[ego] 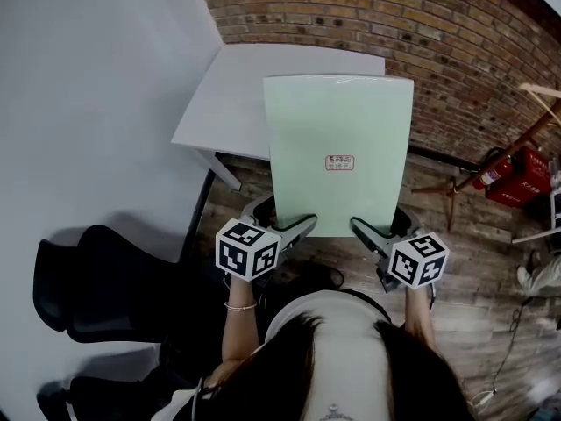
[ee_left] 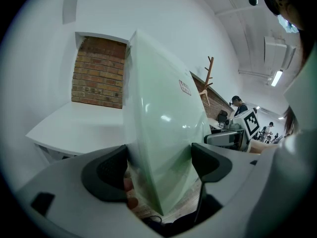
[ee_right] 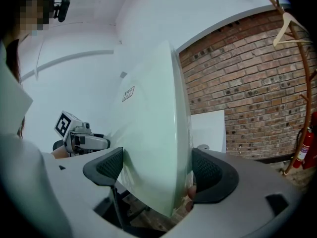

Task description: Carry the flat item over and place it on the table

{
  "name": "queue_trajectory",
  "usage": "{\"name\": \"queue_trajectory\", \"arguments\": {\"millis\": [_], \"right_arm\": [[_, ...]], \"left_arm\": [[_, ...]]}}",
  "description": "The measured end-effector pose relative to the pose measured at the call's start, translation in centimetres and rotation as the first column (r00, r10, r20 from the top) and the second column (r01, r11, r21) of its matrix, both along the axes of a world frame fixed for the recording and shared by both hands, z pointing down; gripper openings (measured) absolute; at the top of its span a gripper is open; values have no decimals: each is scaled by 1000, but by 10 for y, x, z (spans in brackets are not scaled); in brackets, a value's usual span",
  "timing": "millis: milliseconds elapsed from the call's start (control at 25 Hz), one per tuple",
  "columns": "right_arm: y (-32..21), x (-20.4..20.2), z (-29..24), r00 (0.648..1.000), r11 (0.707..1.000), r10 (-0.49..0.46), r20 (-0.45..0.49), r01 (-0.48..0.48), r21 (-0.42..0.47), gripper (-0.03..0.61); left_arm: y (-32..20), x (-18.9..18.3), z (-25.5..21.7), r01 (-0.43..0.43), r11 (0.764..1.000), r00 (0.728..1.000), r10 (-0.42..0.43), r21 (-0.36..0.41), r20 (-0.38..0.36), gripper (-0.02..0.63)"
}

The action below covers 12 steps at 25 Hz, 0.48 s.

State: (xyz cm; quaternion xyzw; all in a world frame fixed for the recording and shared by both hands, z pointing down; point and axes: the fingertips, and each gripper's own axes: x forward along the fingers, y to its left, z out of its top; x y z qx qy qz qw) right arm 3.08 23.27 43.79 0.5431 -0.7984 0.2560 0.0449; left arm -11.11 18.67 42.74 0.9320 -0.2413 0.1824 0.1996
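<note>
- Red-brown brick wall (ego: 421, 24): runs across the far side of the room.
- Plain white painted wall (ego: 88, 77): fills the left side and meets the brick at the far left corner.
- Black office chair (ego: 96, 279): near left, against the white wall.
- Brown wood-plank floor (ego: 473, 261): right half of the scene.
- Red fire extinguisher (ego: 493, 172): far right, at the foot of the brick wall, just beside a red box (ego: 526, 178).
- Branched wooden coat stand (ee_left: 210, 73): by the brick wall.
- Ceiling strip light (ee_left: 276, 77): lit.
- Person in a dark cap (ee_left: 238, 103): far off.
</note>
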Motion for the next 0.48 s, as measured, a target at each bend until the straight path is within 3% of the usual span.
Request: {"name": "queue_trajectory", "arguments": {"millis": [480], "right_arm": [[-28, 0, 6, 1000, 1000, 20, 1, -20, -2, 414]], "left_arm": [[-30, 1, 7, -12, 1000, 1000, 12, -11, -13, 400]]}}
